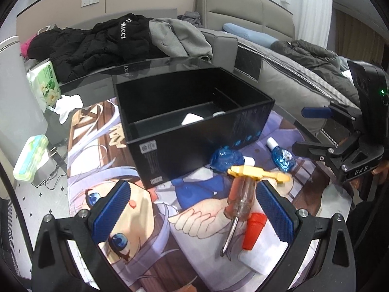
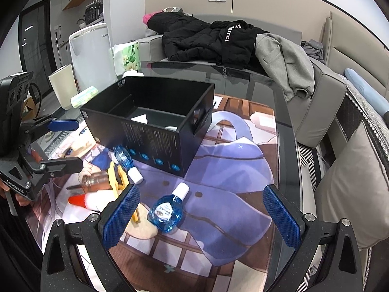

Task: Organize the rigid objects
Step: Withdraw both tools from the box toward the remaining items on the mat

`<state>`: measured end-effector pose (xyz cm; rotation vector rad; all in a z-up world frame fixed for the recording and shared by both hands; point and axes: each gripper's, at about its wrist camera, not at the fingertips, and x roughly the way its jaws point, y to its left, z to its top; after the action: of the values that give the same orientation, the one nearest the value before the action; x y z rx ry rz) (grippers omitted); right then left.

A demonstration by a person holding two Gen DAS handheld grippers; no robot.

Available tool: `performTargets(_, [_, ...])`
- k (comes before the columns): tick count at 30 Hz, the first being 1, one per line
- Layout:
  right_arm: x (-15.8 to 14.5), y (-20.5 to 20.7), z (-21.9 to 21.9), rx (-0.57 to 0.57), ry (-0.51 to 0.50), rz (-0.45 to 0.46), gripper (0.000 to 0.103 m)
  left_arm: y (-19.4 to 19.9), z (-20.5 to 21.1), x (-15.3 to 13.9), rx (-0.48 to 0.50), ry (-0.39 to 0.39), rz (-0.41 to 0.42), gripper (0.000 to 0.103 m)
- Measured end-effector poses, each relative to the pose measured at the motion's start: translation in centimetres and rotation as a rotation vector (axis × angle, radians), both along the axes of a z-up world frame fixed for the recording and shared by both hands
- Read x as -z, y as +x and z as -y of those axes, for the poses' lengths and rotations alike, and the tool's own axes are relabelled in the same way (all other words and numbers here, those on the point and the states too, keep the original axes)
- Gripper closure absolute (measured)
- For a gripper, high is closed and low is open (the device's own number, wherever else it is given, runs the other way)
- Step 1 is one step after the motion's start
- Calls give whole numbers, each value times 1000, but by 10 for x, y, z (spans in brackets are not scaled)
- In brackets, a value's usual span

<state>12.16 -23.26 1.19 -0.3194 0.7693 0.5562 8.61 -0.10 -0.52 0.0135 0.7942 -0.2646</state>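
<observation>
I am holding both tongs spread: the screwdriver (image 1: 239, 200) is lying between the left gripper (image 1: 193, 210) fingers, the blue bottle (image 2: 167, 210) between the right gripper (image 2: 200, 216) fingers at lower centre.

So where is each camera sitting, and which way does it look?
Left wrist: on the left gripper, facing the screwdriver and black box; the right gripper shows too.
Right wrist: on the right gripper, facing a blue bottle; the left gripper shows.
Both share box, bottles and screwdriver.
</observation>
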Motion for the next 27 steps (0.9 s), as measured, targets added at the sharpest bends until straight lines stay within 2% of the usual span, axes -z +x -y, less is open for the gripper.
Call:
performTargets(6, [5, -1, -3, -11, -21, -8, 0, 0, 13, 11, 35, 67, -38, 0])
performTargets(22, [11, 1, -1, -9, -44, -38, 0, 4, -1, 15, 3, 75, -87, 0])
performTargets(25, [15, 0, -4, -19, -57, -48, 0, 4, 1, 18, 26, 62, -113, 0])
performTargets(27, [18, -1, -6, -30, -74, -54, 0, 3, 4, 21, 27, 90, -114, 0])
